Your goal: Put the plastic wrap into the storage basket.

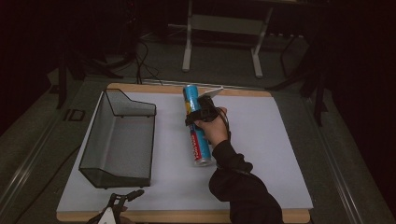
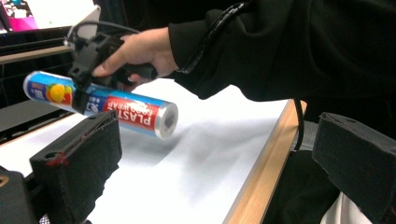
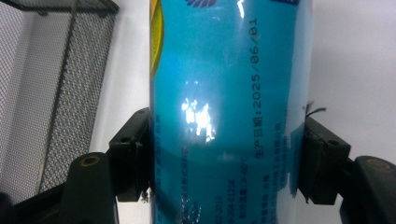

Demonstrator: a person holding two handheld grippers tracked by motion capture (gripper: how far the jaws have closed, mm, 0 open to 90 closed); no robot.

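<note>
A long blue and red roll of plastic wrap hangs tilted above the white mat, its silver end cap toward me. My right gripper is shut across its upper middle. In the right gripper view both black pads press on the sides of the blue roll. The left gripper view shows that roll off the mat, held by the right gripper and the person's hand. My left gripper rests at the table's near left edge; its jaws stand wide open with nothing between them.
A black wire mesh basket stands on the left part of the mat, with its mesh wall just left of the roll. The wooden table edge runs along the near side. A metal frame stands on the floor beyond the table.
</note>
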